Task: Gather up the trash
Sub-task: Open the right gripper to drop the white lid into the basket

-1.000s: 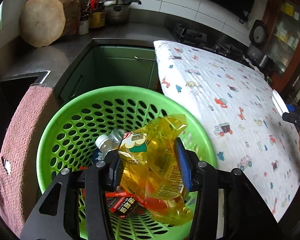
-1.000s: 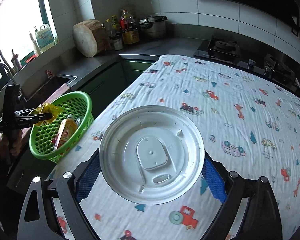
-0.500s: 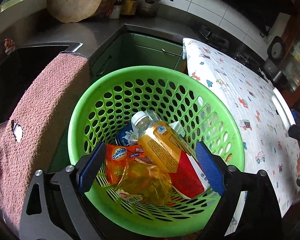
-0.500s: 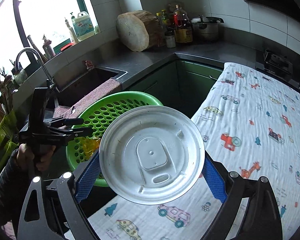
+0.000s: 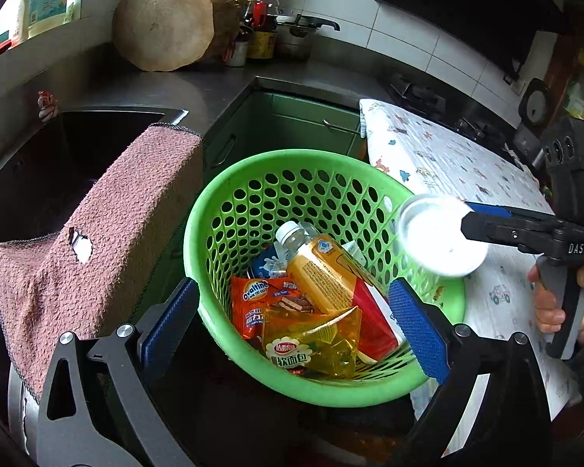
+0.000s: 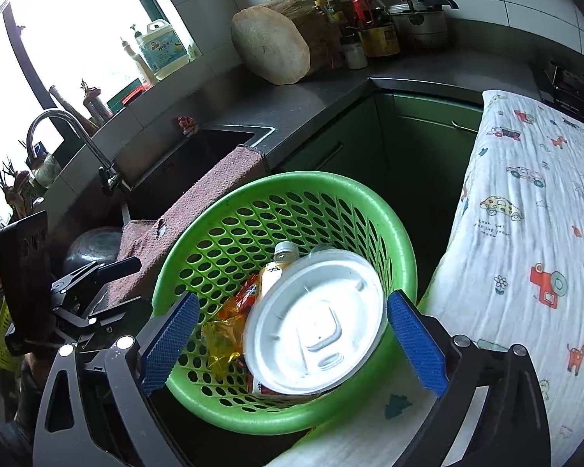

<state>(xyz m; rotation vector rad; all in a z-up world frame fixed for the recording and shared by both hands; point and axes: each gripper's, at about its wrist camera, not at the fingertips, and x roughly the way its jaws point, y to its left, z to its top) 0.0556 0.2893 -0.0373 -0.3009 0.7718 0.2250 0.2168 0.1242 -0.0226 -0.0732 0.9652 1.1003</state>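
**Lid over the basket, both tongs spread**

We read one relation as decisive: the white plastic lid (image 6: 315, 323) lies straight ahead of the right gripper (image 6: 292, 299), between its blue pads and over the mouth of the green basket (image 6: 370, 190). In the right wrist view it fills the lower centre of the frame. A clear gap shows between it and the left-hand pad, and its other edge is close to the right-hand pad. These jaws have just been opening. Since the lid looks blurred, we judge it is loose and on its way down, not pinched.

The lid is round, so it has no long axis to line up. Its flat face tilts toward the camera, with the upper edge leaning over the bottle (image 5: 323, 272). In the left wrist view it sits at the right of the frame, level with the basket's far rim.

The left gripper (image 5: 294, 292) hangs over the basket's near side. Its jaws have also just been opening, and they are wide with nothing between the pads. The yellow bread bag (image 5: 311, 342) lies below them on the other trash.

The right hand is plainly the nearer to the lid, so we think the left need only keep out of the way.
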